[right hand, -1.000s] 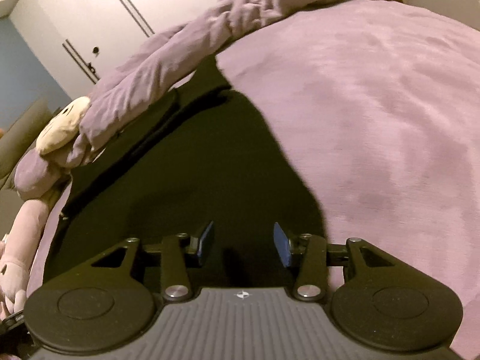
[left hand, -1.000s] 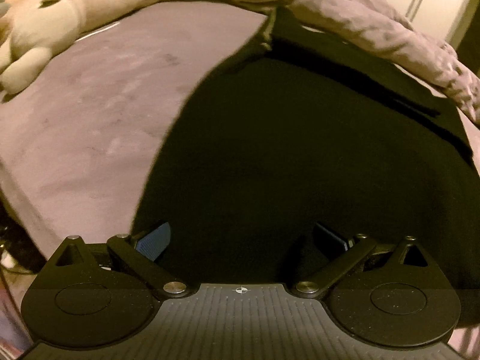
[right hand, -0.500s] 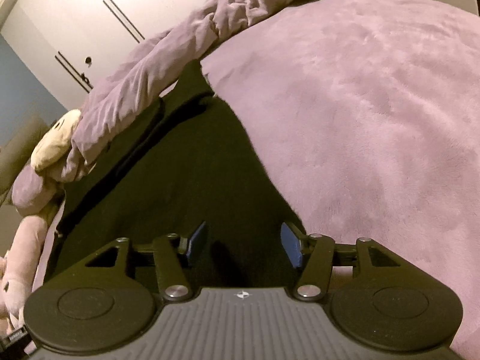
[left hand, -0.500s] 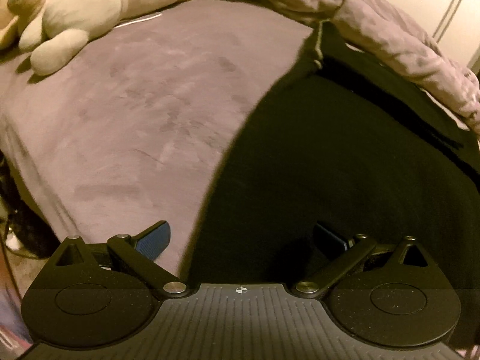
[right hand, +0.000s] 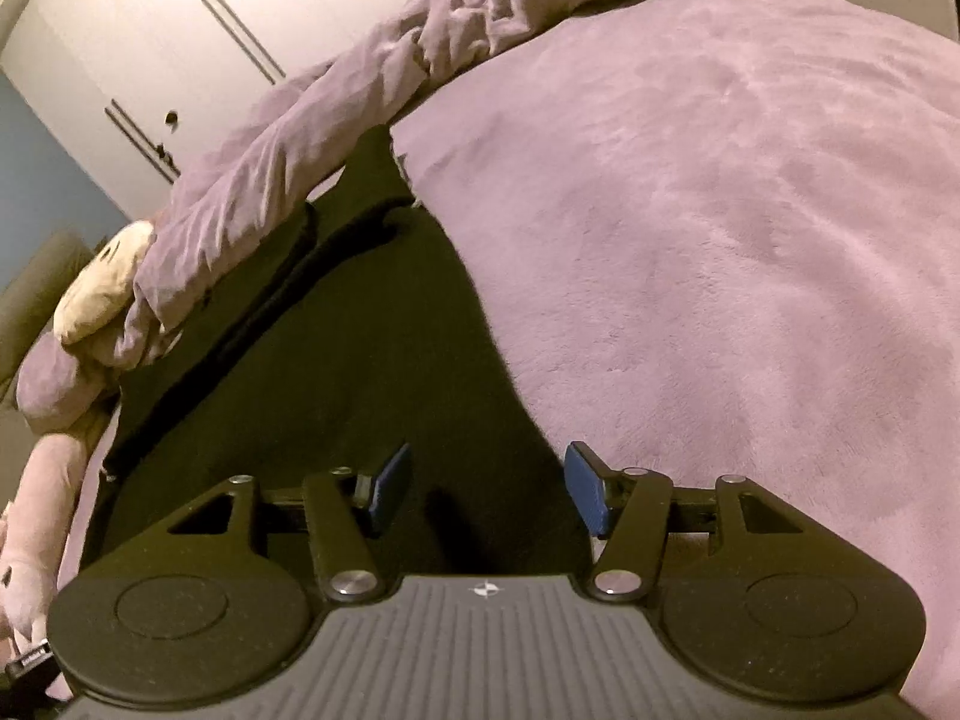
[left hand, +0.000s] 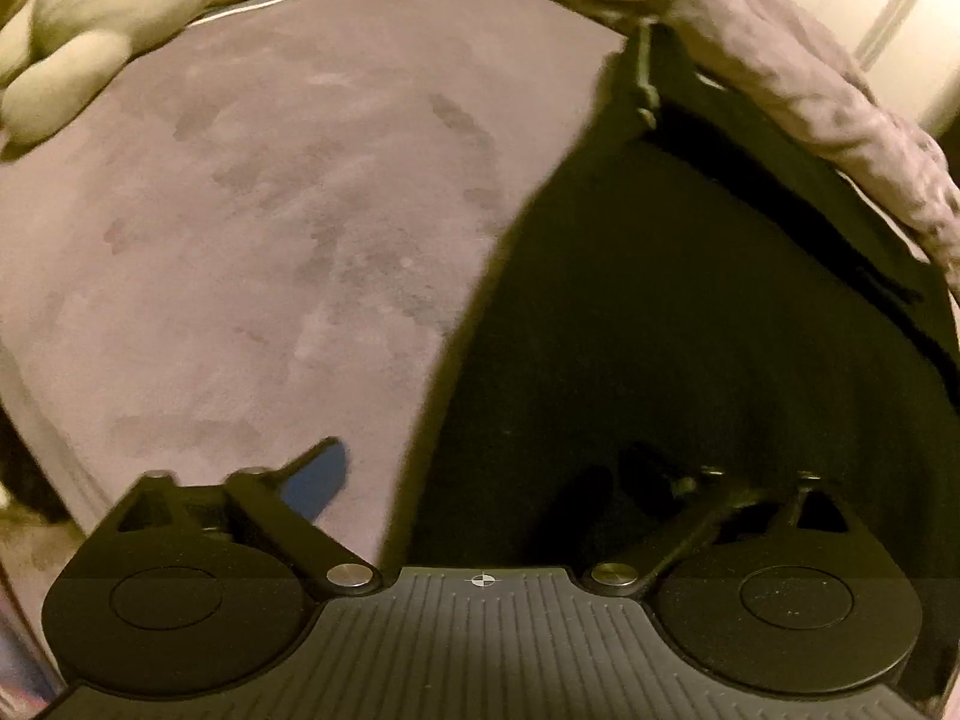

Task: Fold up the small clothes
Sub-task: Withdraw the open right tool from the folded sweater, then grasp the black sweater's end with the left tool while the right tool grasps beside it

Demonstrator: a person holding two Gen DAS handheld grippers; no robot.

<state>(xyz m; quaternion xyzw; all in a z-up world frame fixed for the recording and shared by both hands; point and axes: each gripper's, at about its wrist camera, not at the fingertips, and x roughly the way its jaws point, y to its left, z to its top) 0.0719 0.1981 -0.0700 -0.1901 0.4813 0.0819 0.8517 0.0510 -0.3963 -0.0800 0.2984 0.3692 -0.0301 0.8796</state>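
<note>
A black garment lies flat on the purple bed cover; it also shows in the right wrist view. My left gripper is open and straddles the garment's left edge: the left blue pad is over the cover, the right finger over the black cloth. My right gripper is open over the garment's near right corner, with its right pad at the cloth's edge. Neither holds anything.
A rumpled purple blanket runs along the garment's far side, also in the right wrist view. Cream plush toys lie at the far left. A white wardrobe stands behind. Bare purple cover spreads right.
My left gripper has slid left, from over the garment's middle to its left edge. My right gripper has opened wider and shifted right toward the garment's right edge.
</note>
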